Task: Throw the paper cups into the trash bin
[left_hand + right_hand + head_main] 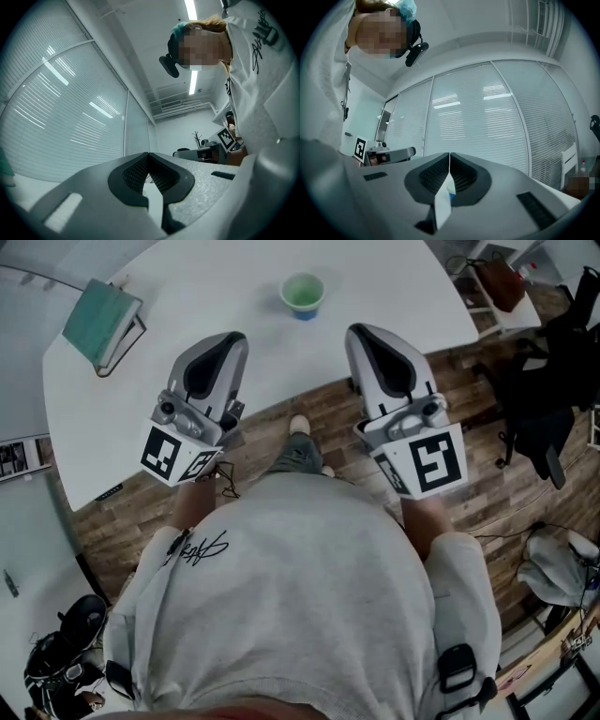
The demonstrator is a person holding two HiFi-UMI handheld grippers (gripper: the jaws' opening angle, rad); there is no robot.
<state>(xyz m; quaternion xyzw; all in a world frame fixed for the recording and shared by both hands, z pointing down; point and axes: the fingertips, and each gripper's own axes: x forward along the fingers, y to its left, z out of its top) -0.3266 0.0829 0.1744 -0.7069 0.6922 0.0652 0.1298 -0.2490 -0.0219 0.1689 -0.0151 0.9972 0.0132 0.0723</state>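
Observation:
A paper cup point(303, 294), blue outside and green inside, stands upright on the white table point(206, 277) near its front edge. Both grippers hover over the table's edge on the near side of the cup, pointing away from the person. My left gripper point(232, 339) is to the cup's lower left, and its jaws meet at the tips with nothing held point(149, 155). My right gripper point(362, 332) is to the cup's lower right, its jaws also shut and empty point(449, 154). A sliver of the cup point(450, 190) shows below the shut jaws in the right gripper view.
A teal folder point(101, 320) lies at the table's left end. Wooden floor point(487, 493) lies below the table's edge. Dark chairs and bags point(539, 399) stand at the right, and a black bag point(75, 624) at the lower left. I see no trash bin.

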